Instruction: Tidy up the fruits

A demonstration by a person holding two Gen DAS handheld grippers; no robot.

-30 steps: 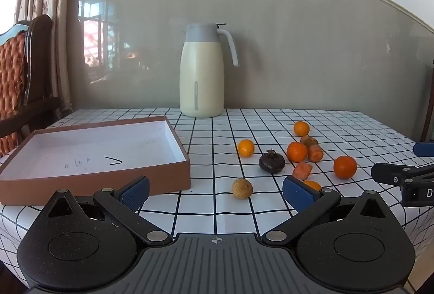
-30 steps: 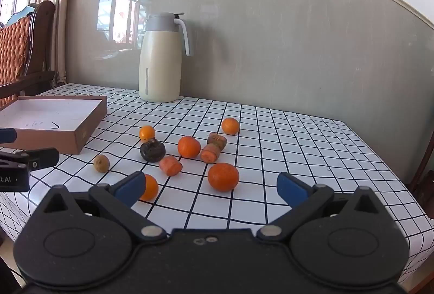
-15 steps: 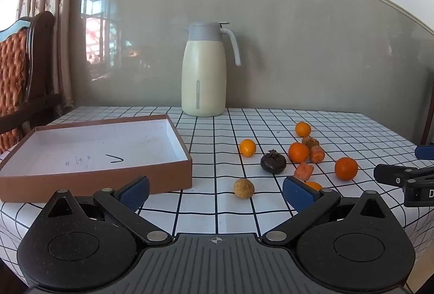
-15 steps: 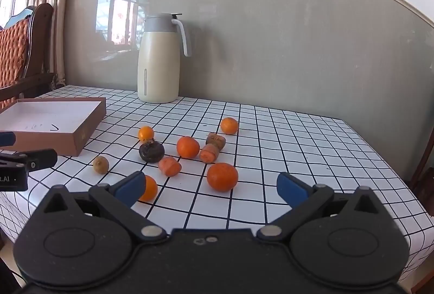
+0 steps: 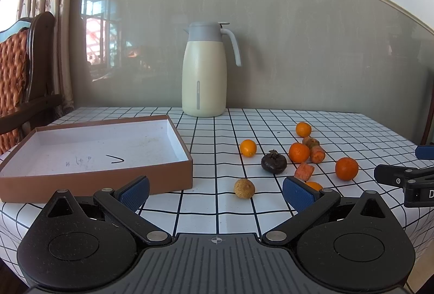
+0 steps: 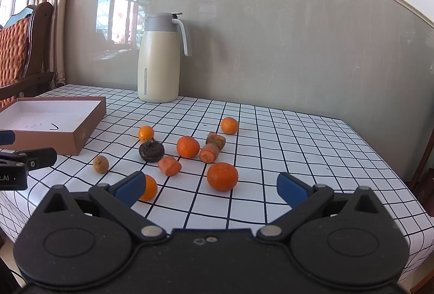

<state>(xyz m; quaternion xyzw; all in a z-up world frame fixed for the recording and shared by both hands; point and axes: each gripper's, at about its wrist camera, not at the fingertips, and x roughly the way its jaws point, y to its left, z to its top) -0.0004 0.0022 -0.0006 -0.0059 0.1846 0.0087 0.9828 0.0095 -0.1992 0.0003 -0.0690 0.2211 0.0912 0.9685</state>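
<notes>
On the table I see the box lying at the left with the jug behind it toward the wall, and the fruits scattered to the box's right. Nearest me among them sits the longan, with the mangosteen behind it and a small citrus further back still. My left gripper hangs before the table's near edge, and my right gripper hangs to its right, before the large tangerine.
</notes>
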